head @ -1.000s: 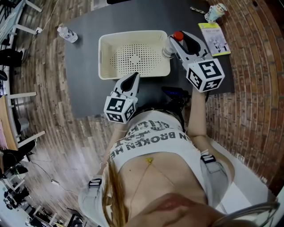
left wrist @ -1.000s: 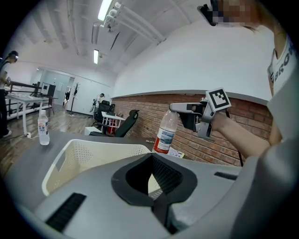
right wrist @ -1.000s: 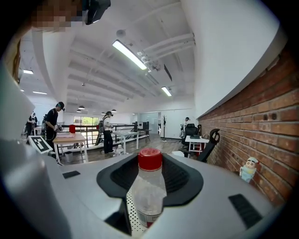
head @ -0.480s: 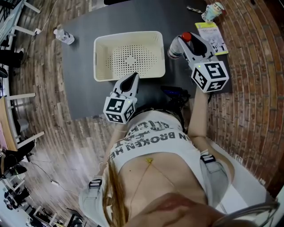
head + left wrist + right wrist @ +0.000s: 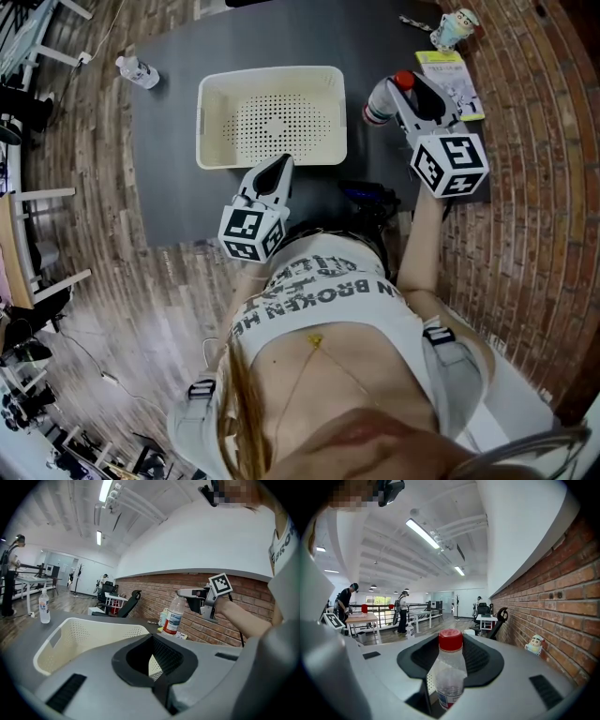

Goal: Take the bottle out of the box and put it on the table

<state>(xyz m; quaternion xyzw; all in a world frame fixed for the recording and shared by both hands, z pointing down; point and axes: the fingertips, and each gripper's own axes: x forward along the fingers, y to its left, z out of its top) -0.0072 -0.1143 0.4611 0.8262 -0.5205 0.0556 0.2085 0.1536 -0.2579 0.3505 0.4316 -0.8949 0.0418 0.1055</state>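
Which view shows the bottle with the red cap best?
The right gripper view: the bottle fills the centre, clamped between the jaws, cap up. The head view shows it partly hidden by the right gripper, right of the box; the left gripper view shows it small, side-on.

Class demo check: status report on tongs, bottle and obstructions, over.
Left tongs shut, empty. Right tongs clamped on red-capped bottle, clear of the basket, over the table. Booklet lies close beside it.

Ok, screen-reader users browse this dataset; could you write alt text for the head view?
Seen from above, the right gripper holds a red-capped bottle right of an empty cream box on a dark table. The left gripper, shut and empty, points at the box's near side.
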